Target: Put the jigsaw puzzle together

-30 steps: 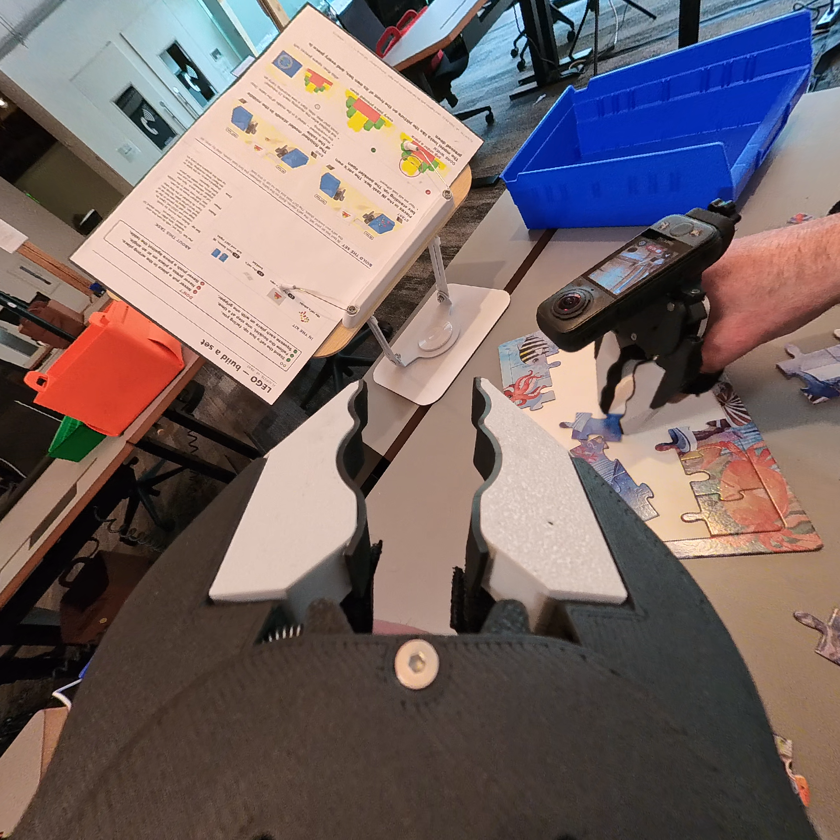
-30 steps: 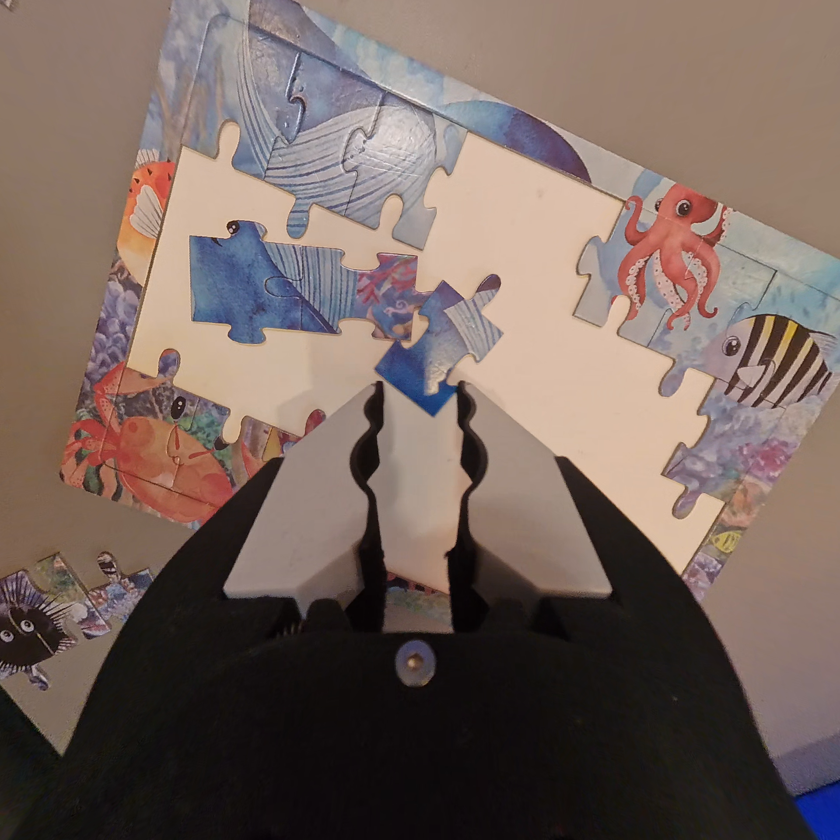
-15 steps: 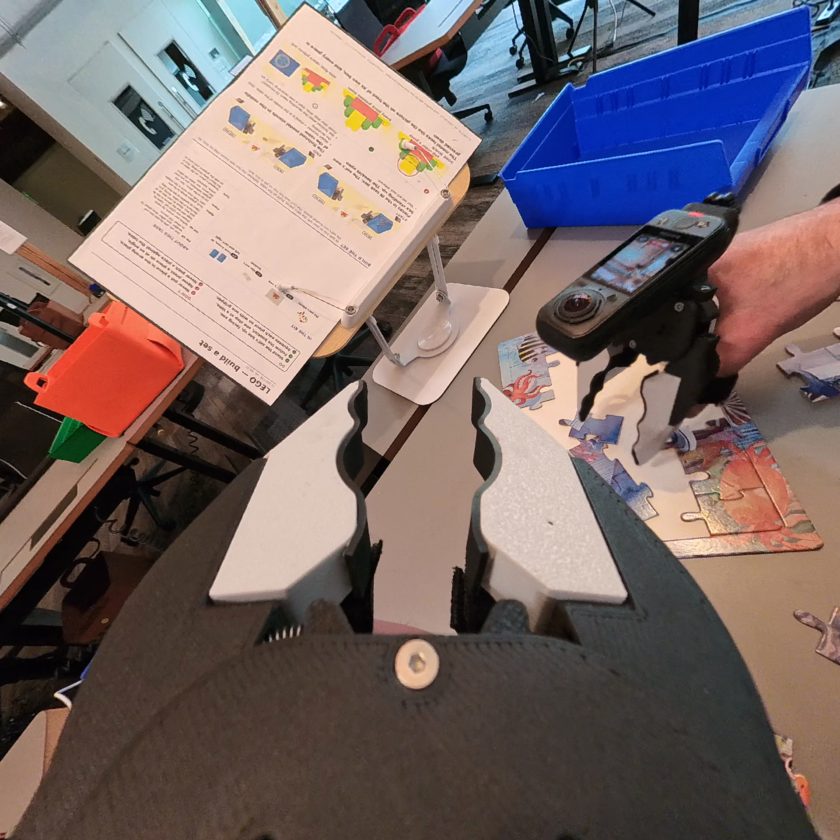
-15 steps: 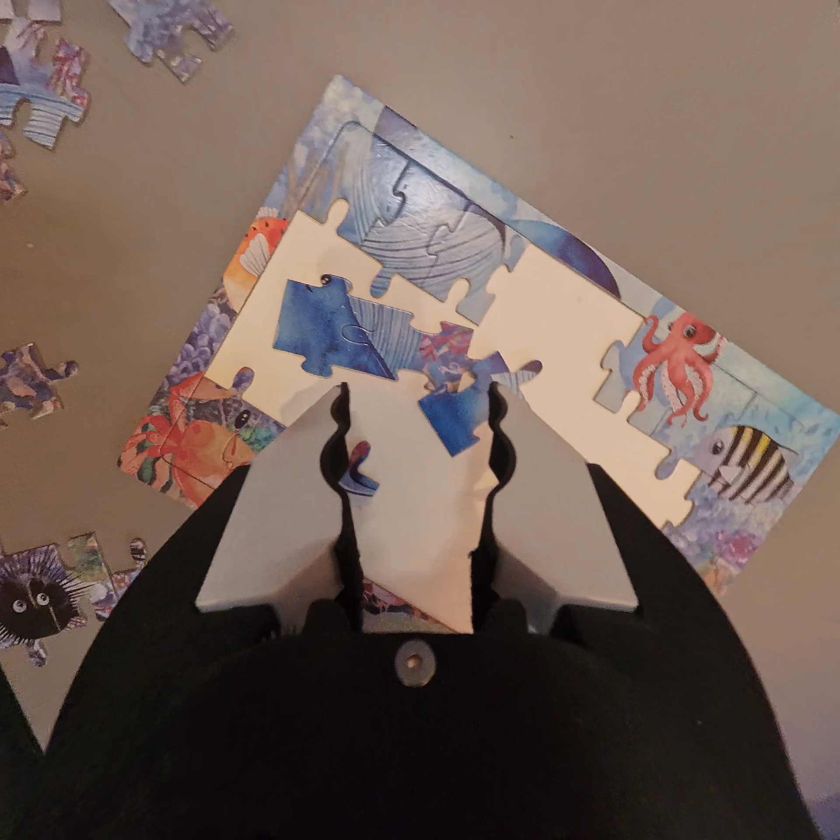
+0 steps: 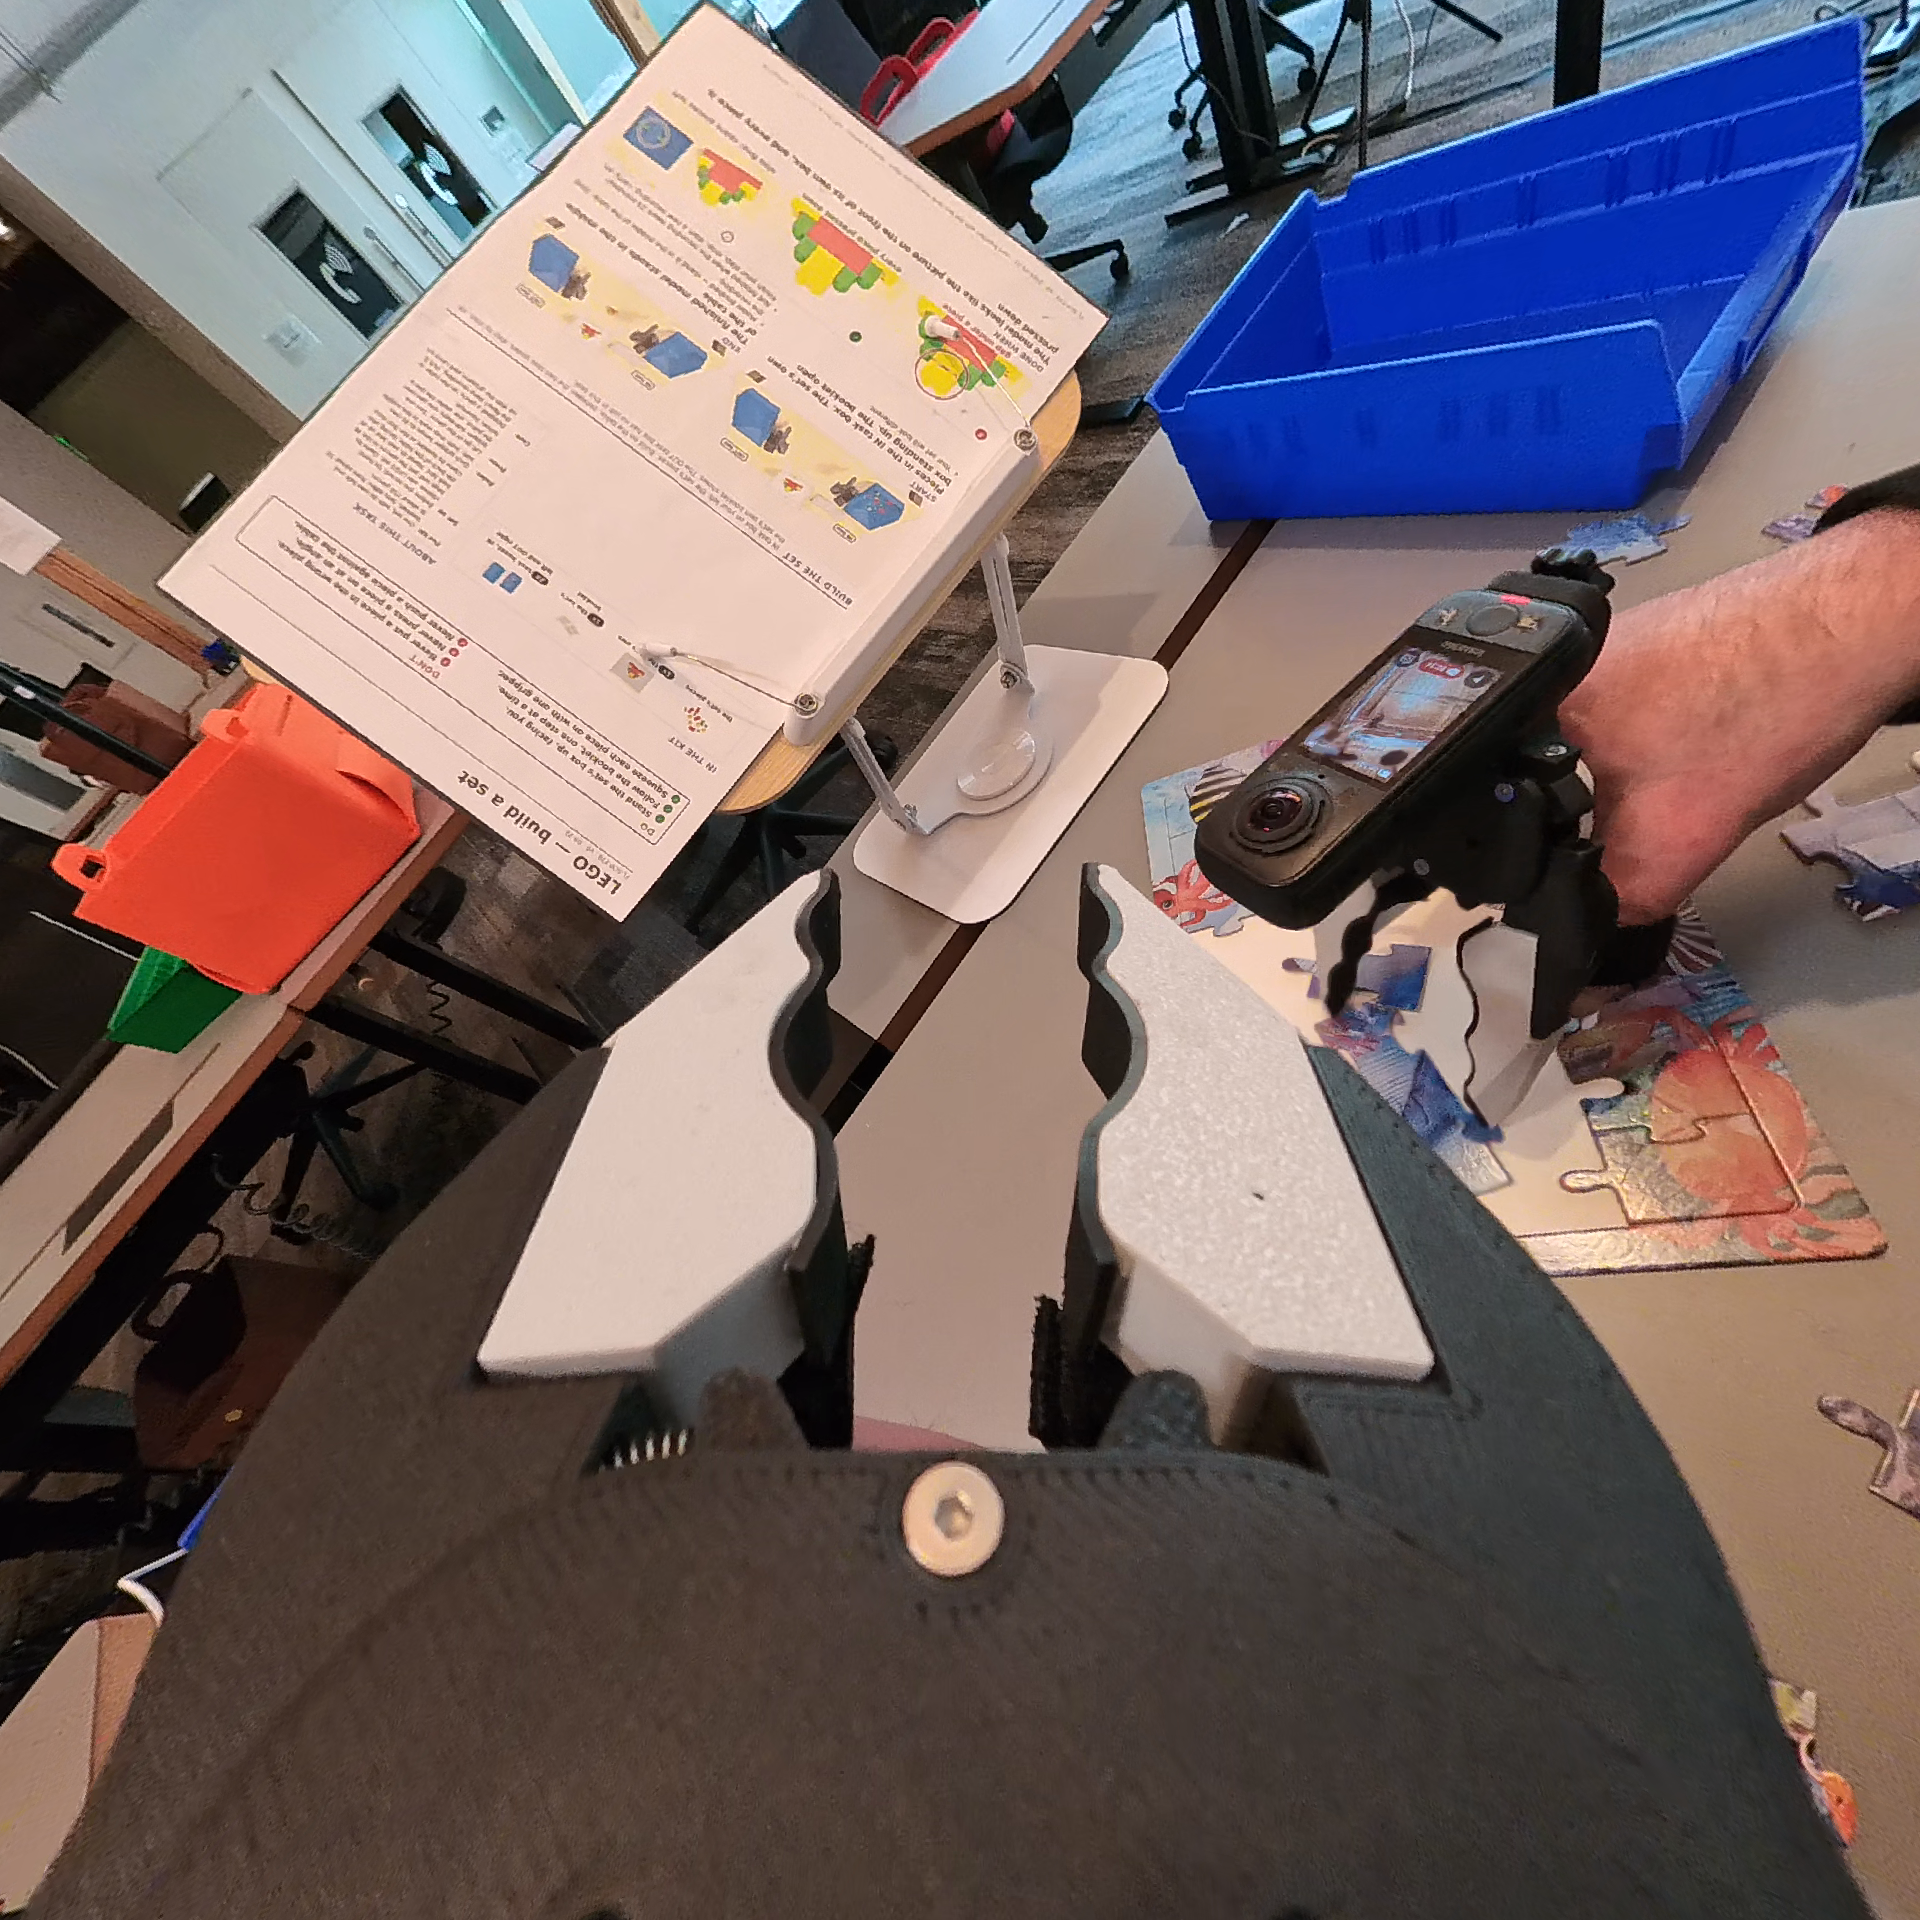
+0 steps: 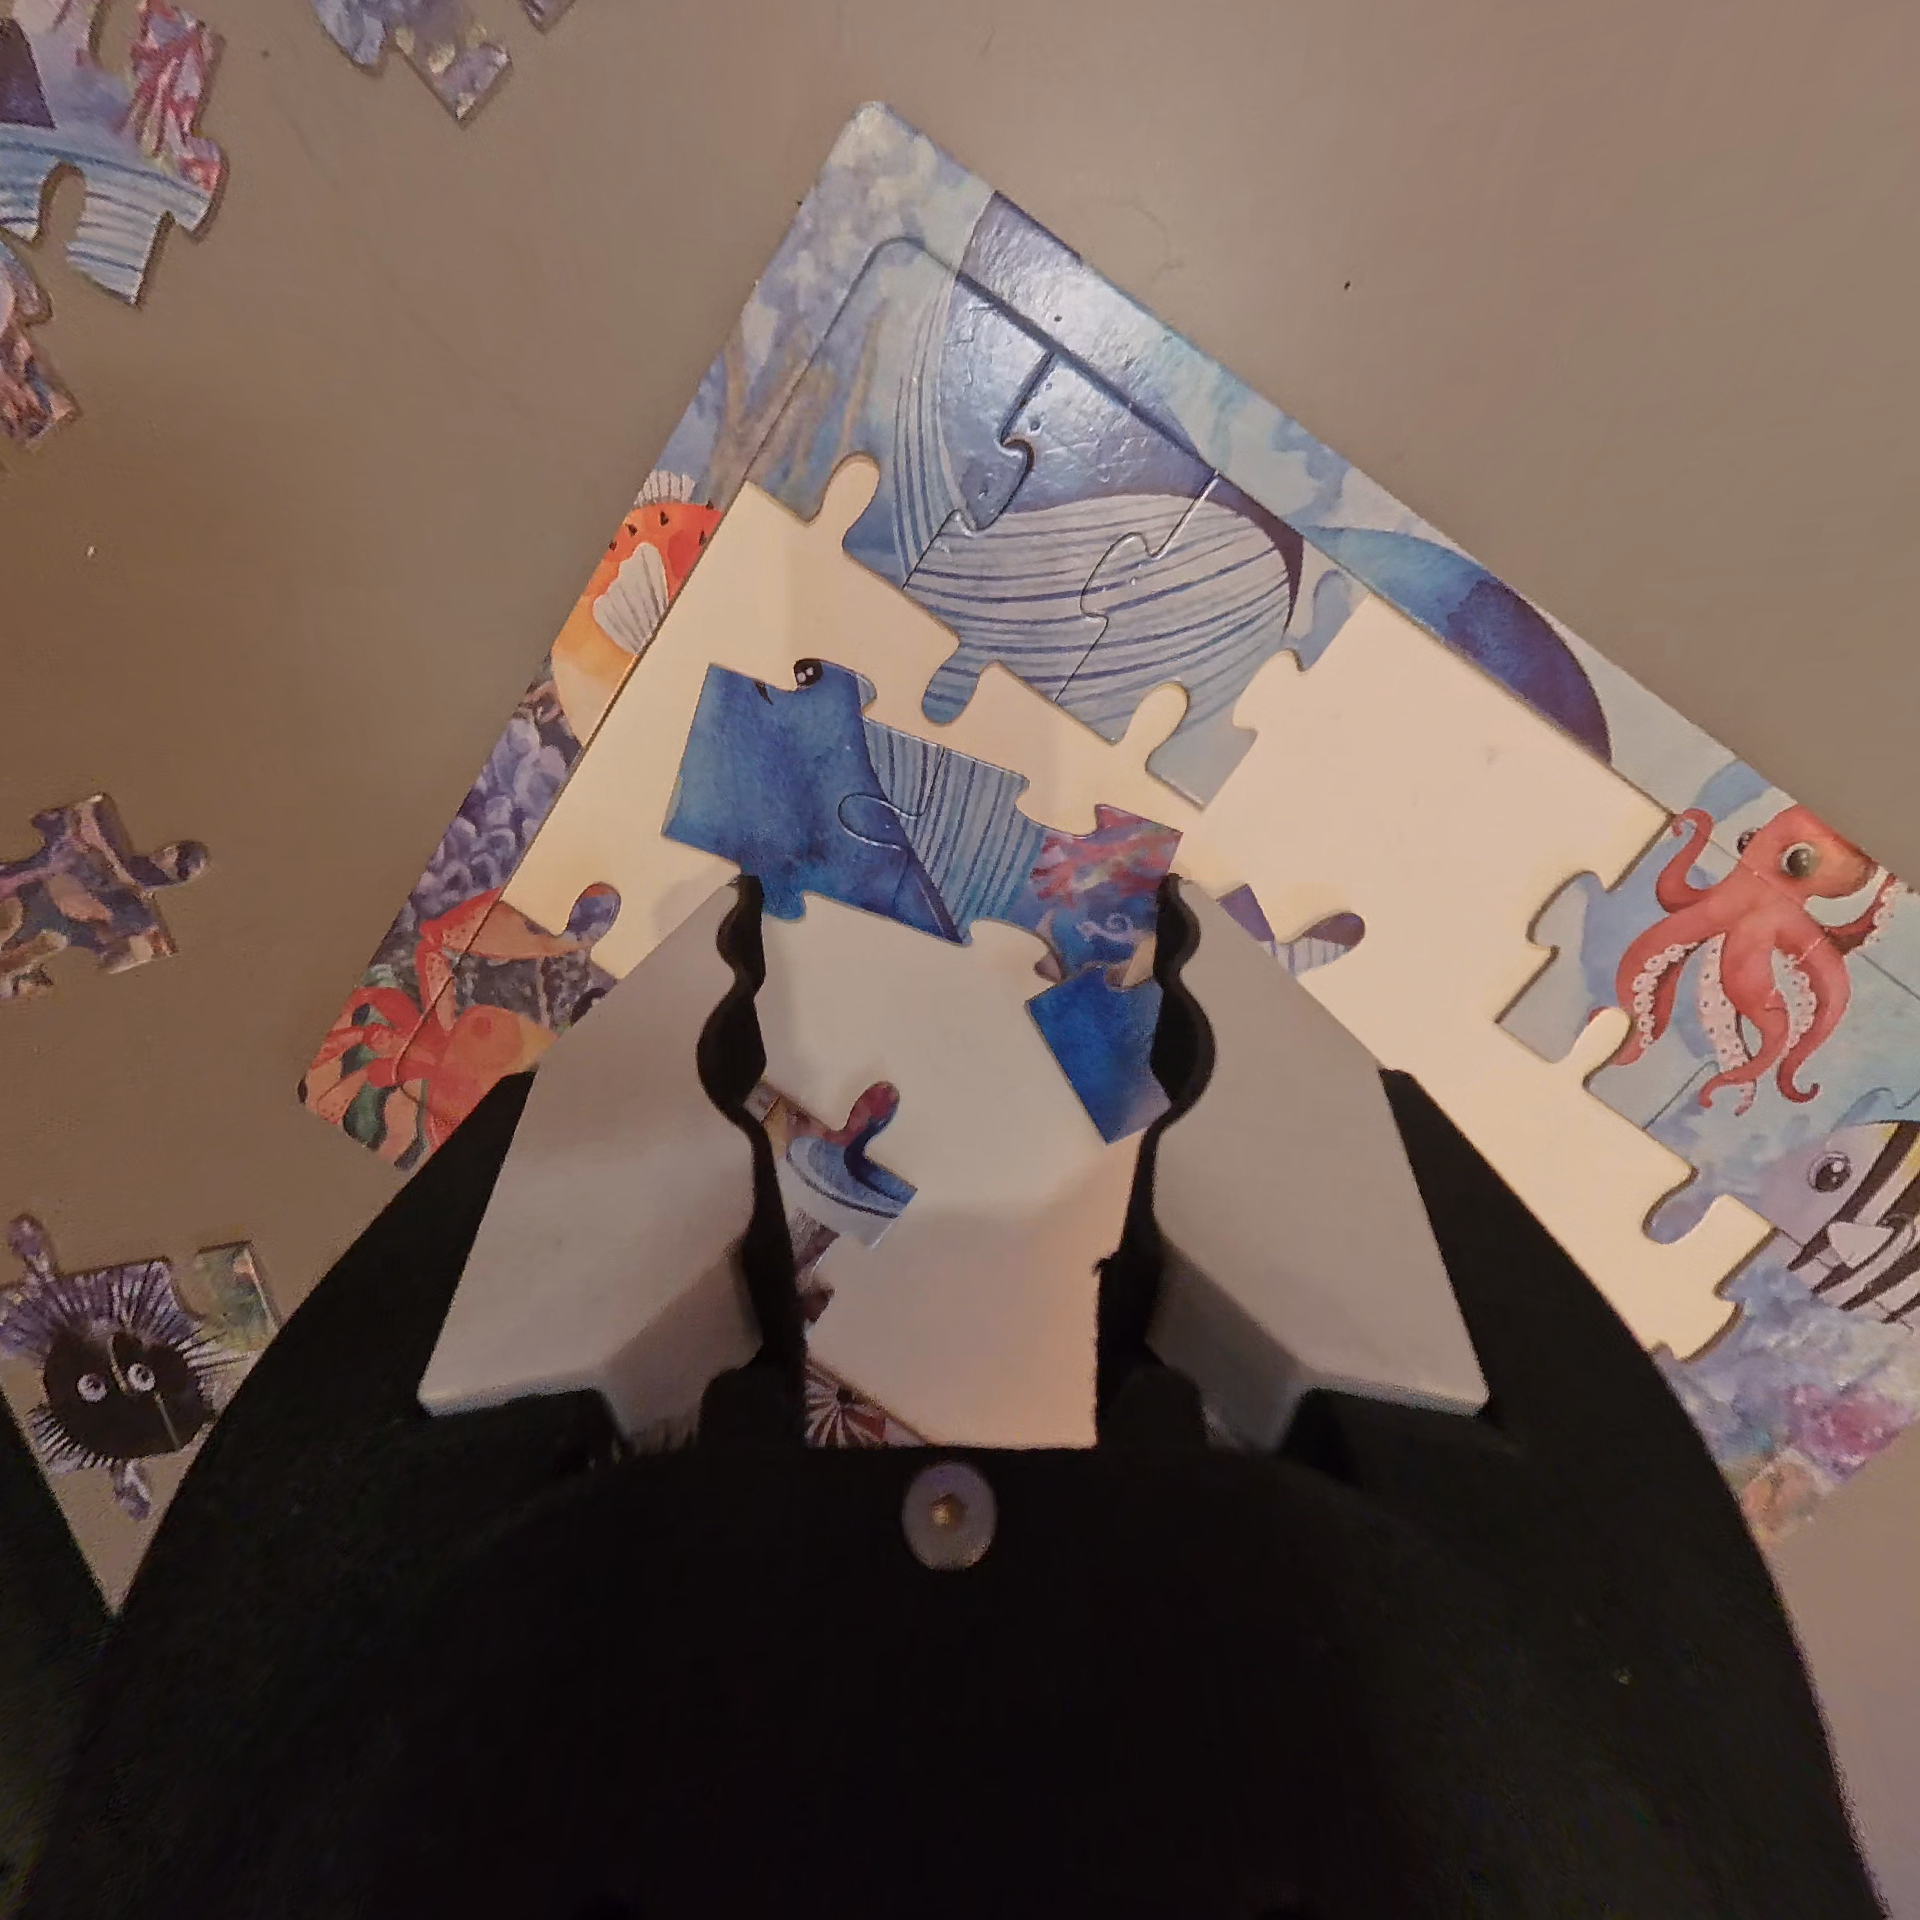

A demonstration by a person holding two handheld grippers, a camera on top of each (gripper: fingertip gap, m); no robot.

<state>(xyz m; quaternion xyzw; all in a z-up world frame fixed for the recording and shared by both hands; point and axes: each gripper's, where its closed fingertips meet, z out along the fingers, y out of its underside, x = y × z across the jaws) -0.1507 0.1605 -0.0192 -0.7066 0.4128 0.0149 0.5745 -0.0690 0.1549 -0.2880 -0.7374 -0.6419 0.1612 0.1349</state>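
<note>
Lying loose between wide right jaws, blue piece; left jaws wide, empty.

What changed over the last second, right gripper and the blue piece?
The right gripper opened, let go of the blue piece and pulled back over the puzzle tray; the piece lies there, not locked in. The left gripper stayed open and idle.

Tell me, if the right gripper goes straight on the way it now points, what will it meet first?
Probably the blue puzzle pieces lying joined on the bare cream middle of the puzzle board. The right gripper is open and points down at them, its tips around their lower edge. Its height above them is unclear.
</note>
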